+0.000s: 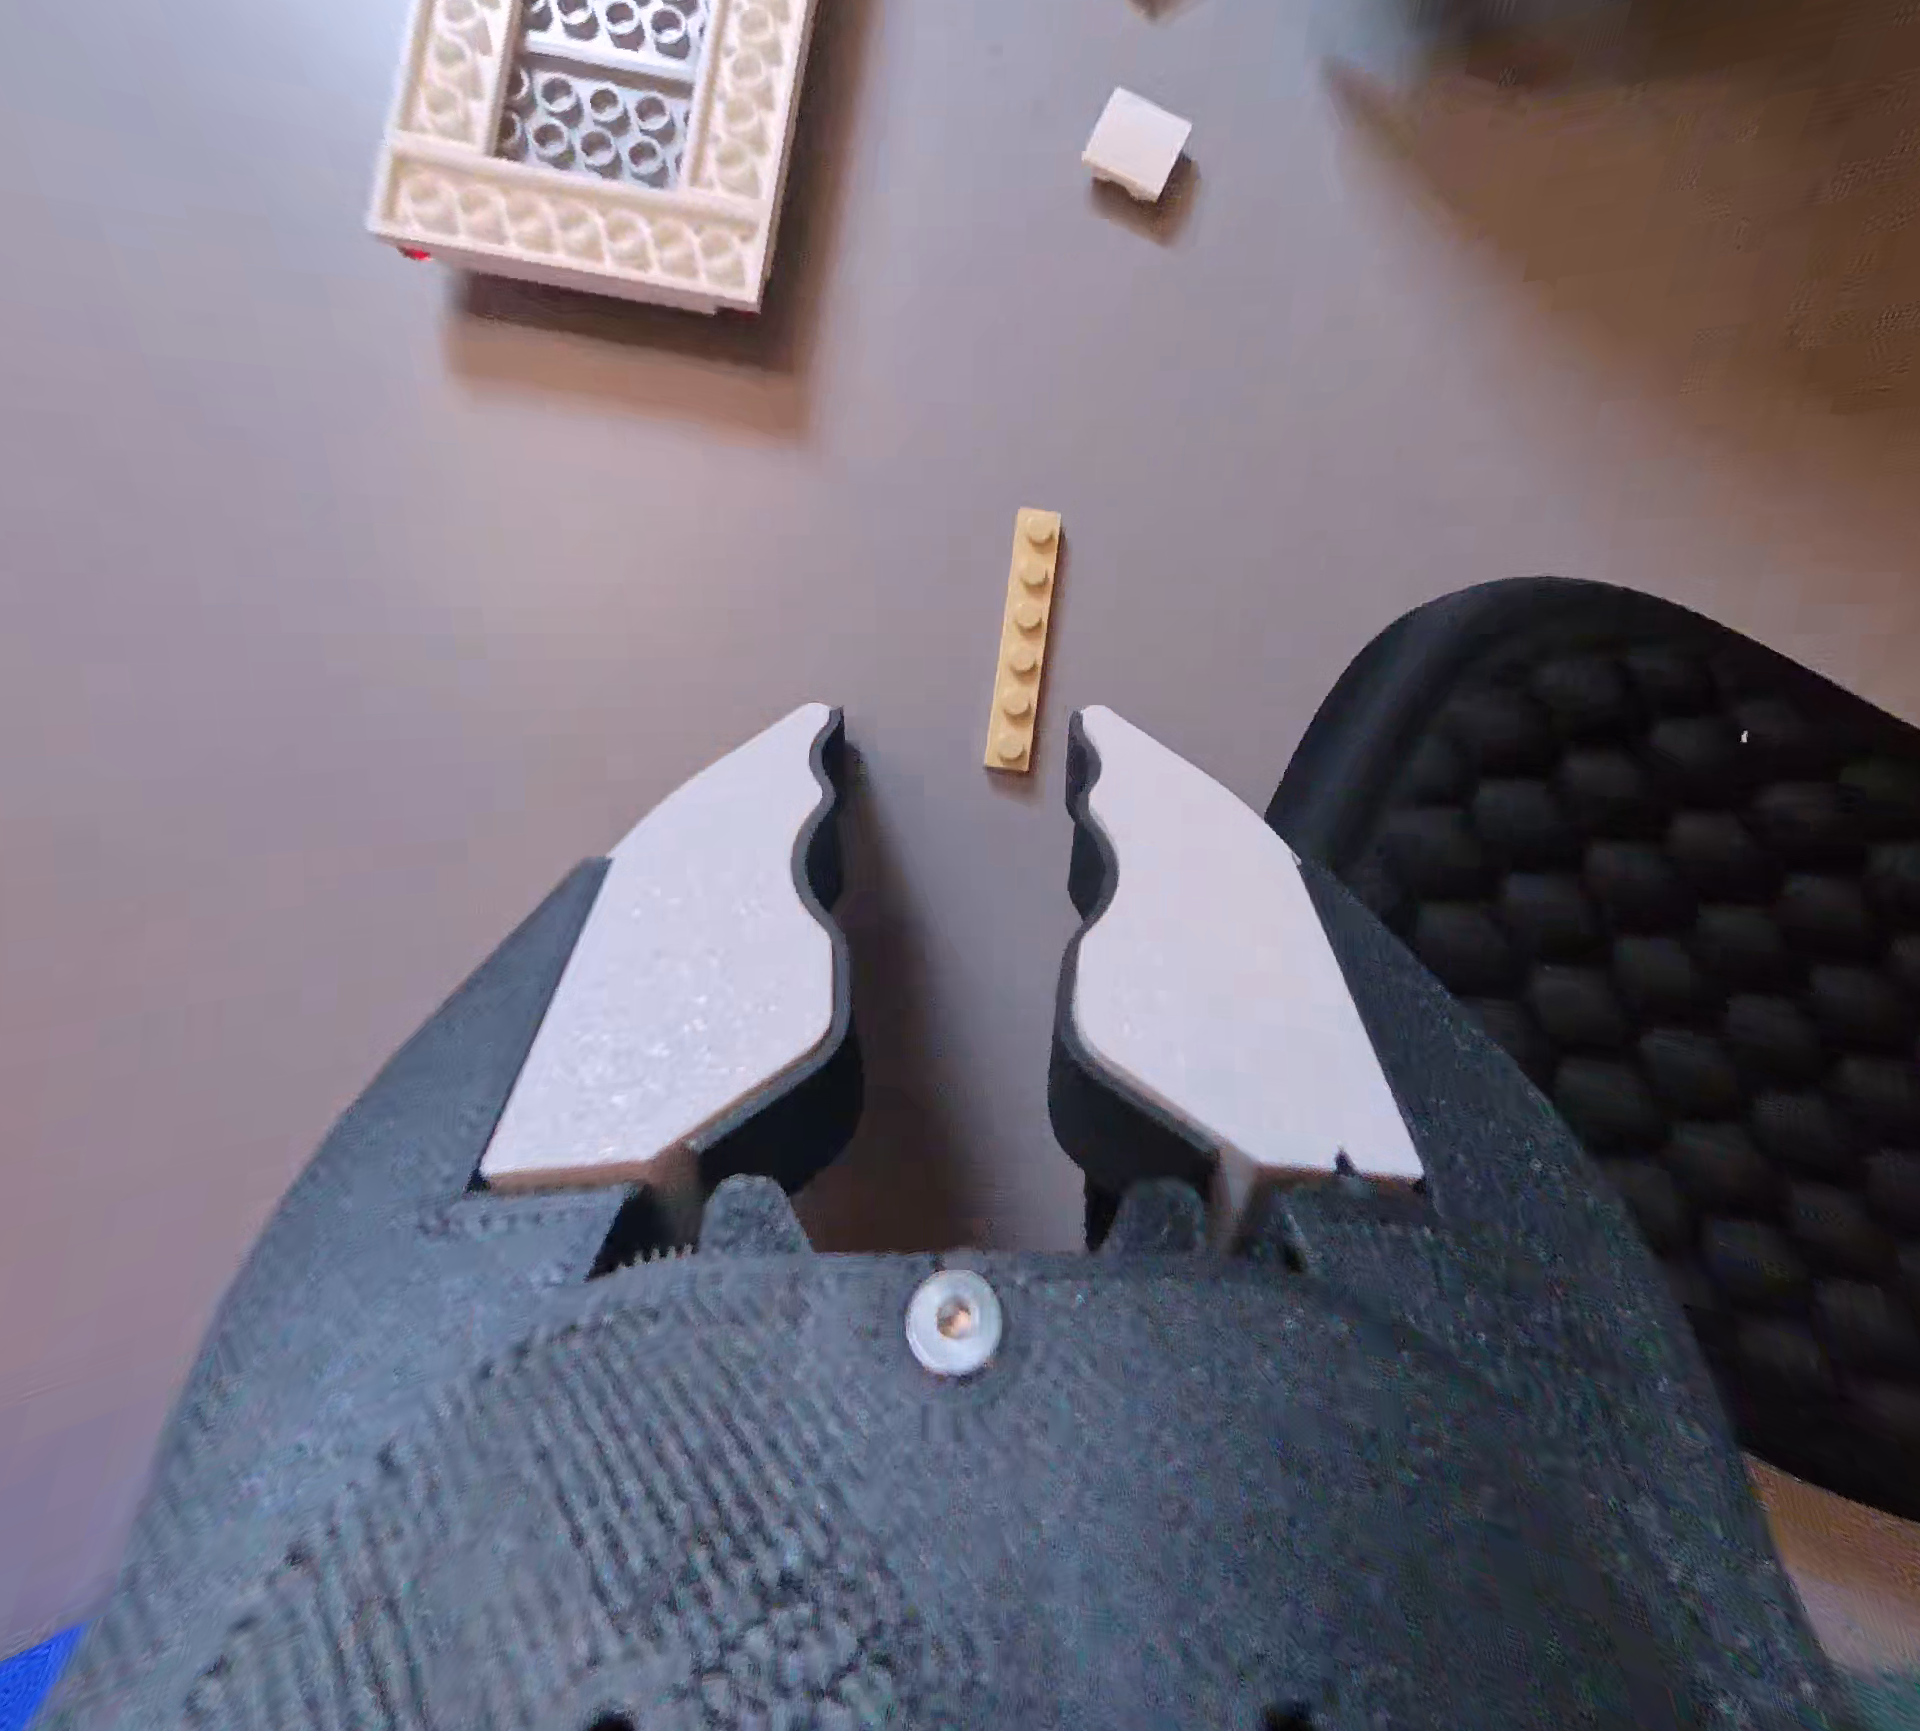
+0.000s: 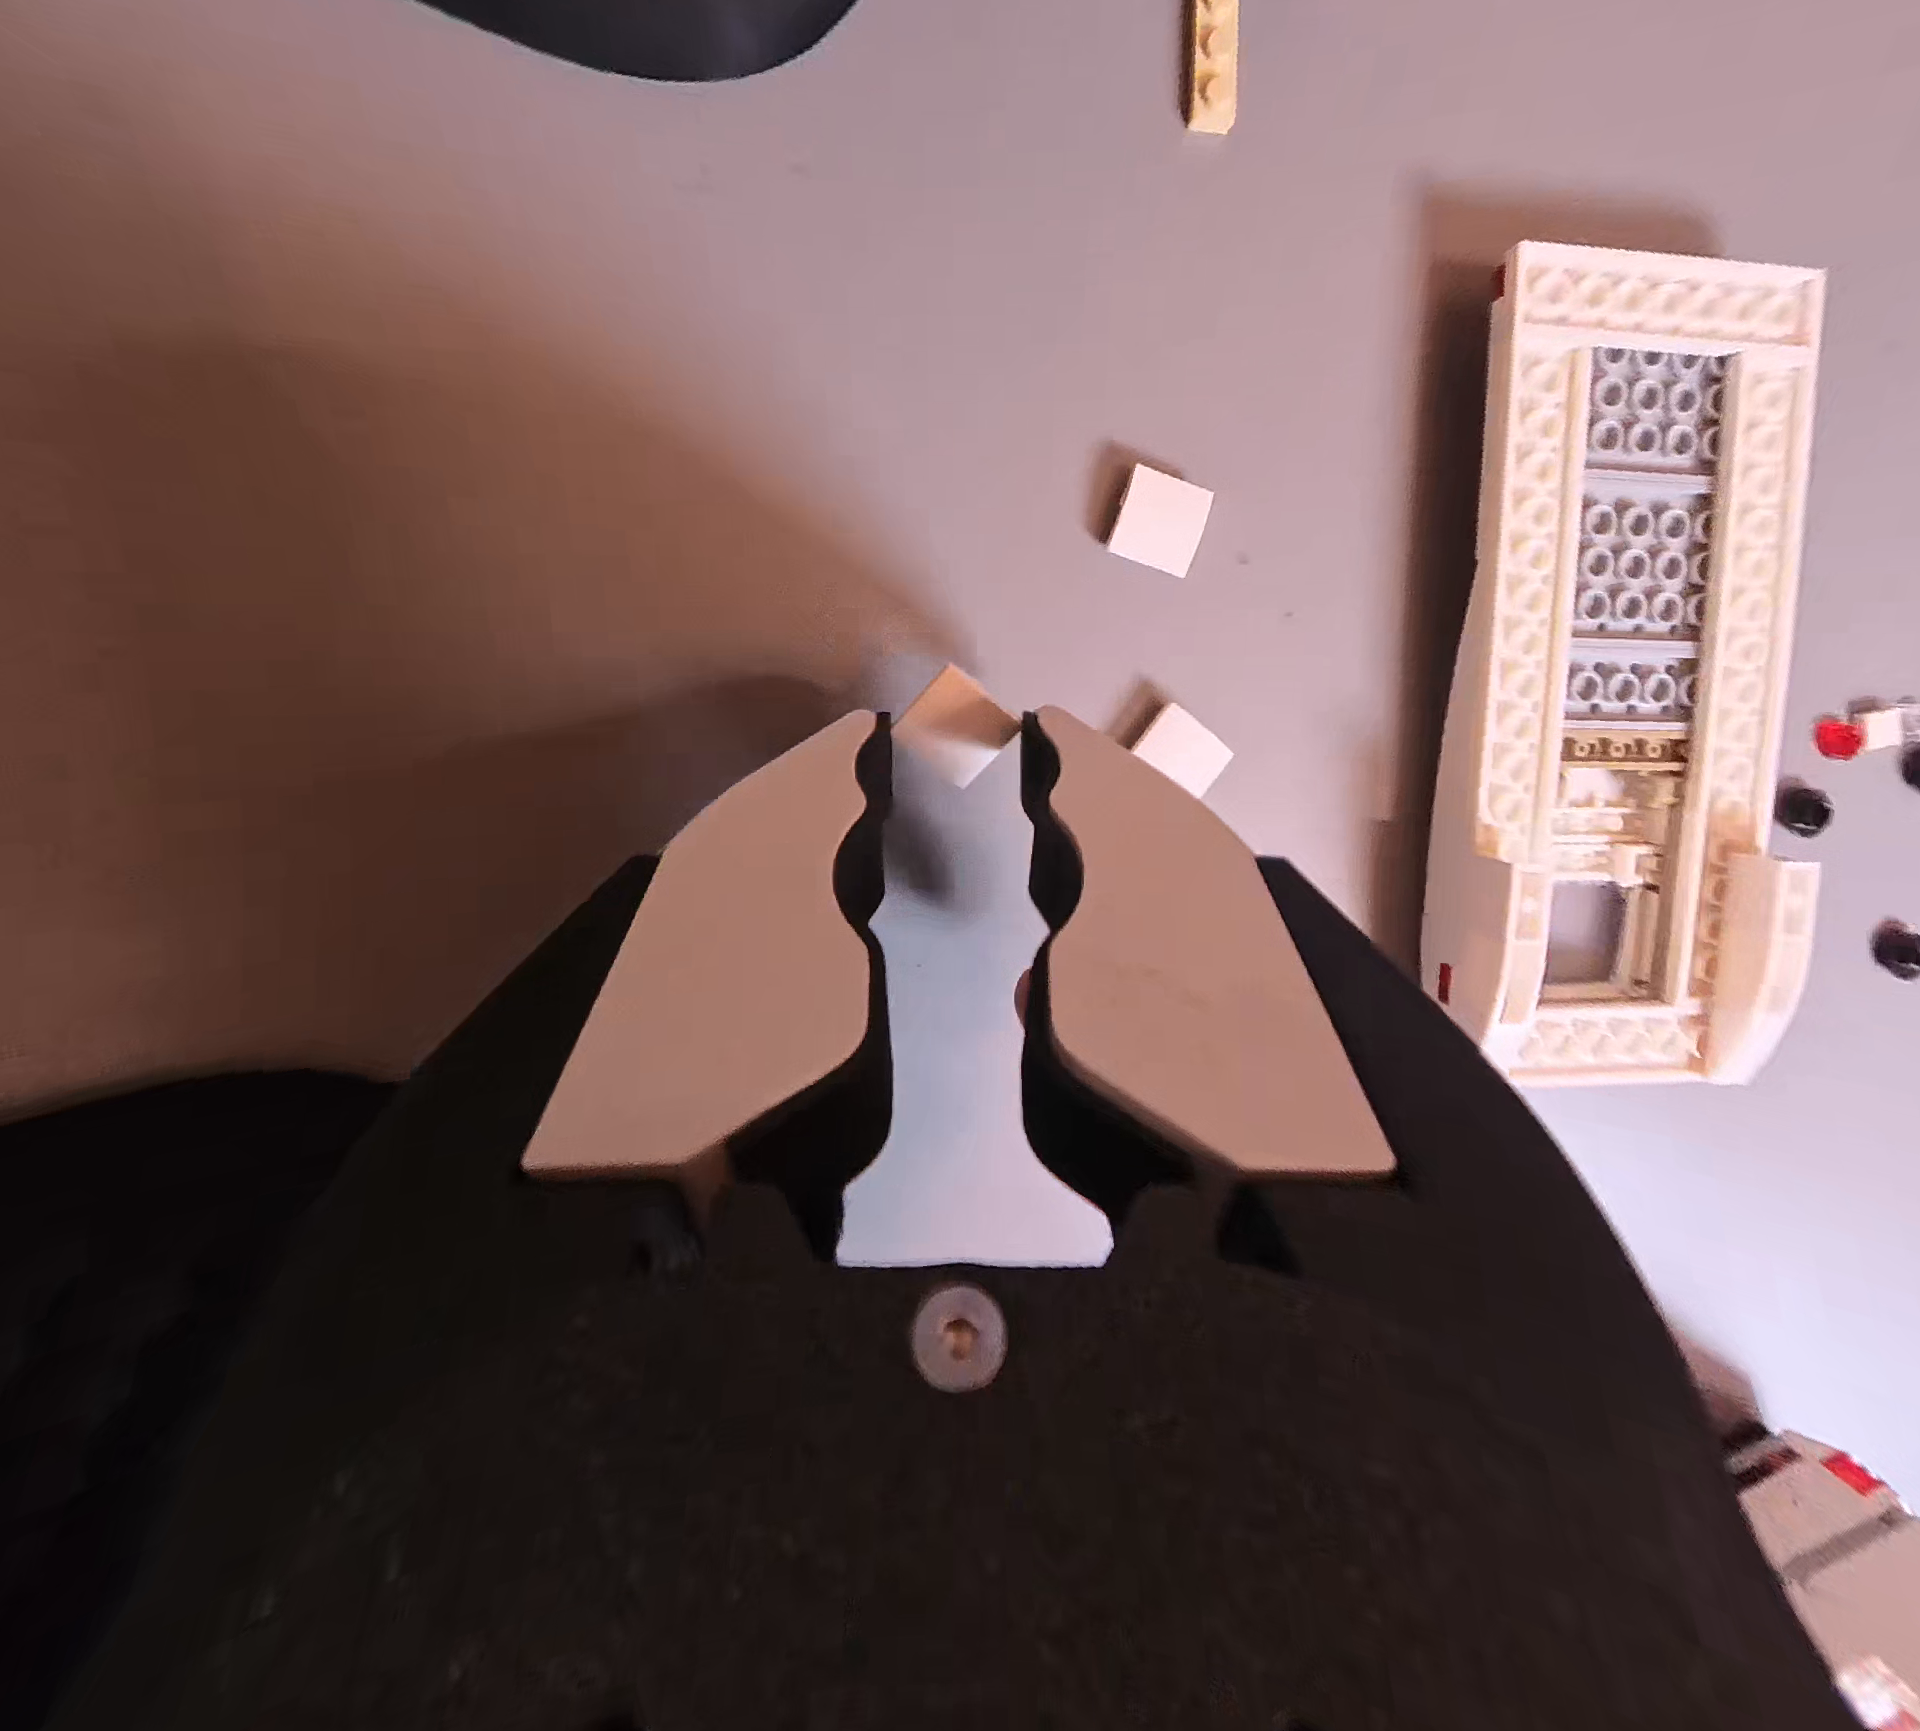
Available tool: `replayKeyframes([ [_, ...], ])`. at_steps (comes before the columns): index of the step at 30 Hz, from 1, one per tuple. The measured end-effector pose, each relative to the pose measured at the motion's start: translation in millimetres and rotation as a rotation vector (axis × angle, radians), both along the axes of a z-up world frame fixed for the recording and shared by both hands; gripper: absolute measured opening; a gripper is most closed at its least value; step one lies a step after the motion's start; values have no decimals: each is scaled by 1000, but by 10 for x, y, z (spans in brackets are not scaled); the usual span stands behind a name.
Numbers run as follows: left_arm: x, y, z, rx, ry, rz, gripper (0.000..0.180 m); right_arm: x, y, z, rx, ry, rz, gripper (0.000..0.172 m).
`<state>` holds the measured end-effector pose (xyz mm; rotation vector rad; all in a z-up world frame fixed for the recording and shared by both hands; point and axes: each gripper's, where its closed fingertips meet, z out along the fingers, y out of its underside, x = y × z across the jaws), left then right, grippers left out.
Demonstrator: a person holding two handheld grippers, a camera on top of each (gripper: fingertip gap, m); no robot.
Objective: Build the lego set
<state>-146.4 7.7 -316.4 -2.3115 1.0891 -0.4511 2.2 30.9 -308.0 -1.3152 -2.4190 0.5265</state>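
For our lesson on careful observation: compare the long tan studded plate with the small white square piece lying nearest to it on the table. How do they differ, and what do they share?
The tan plate is long and narrow; the white piece is short and roughly square. The tan plate shows a single row of studs on top; the white piece has a smooth top. The tan plate lies thin and flat, with one end between the fingertips of the open left gripper; the white piece stands taller and lies farther off. Both rest loose on the grey table, held by nothing.

light: warm, soft shadows | blur: far edges smeared | distortion: wide-angle bending
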Motion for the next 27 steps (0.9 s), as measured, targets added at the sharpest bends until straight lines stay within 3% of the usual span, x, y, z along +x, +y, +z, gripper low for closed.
replayKeyframes([
  [2, 36, -38, -2, -15, 5, -16, 34, 0, 25, -38, -9, -35, -7, 24],
  [5, 98, -45, -9, -4, 27, -27, 8, 37, 58, -63, -28, -65, -13, 33],
  [13, 720, -63, 8, -6, -7, -70, 8, -87, 155, 223, -72, 82, -77, 35],
  [17, 987, -42, 15, -23, -32, -17, 13, -306, 203, 109, -58, 34, -66, 32],
  [19, 1001, -57, 30, -21, -51, -17, 27, -390, 164, 57, -86, -4, -48, 32],
  [24, 841, -70, 117, -11, -136, -19, 27, -506, 129, -46, -55, -85, -21, 31],
  [27, 778, -77, 100, 2, -145, -37, 25, -543, 110, -76, -45, -103, 1, 17],
])
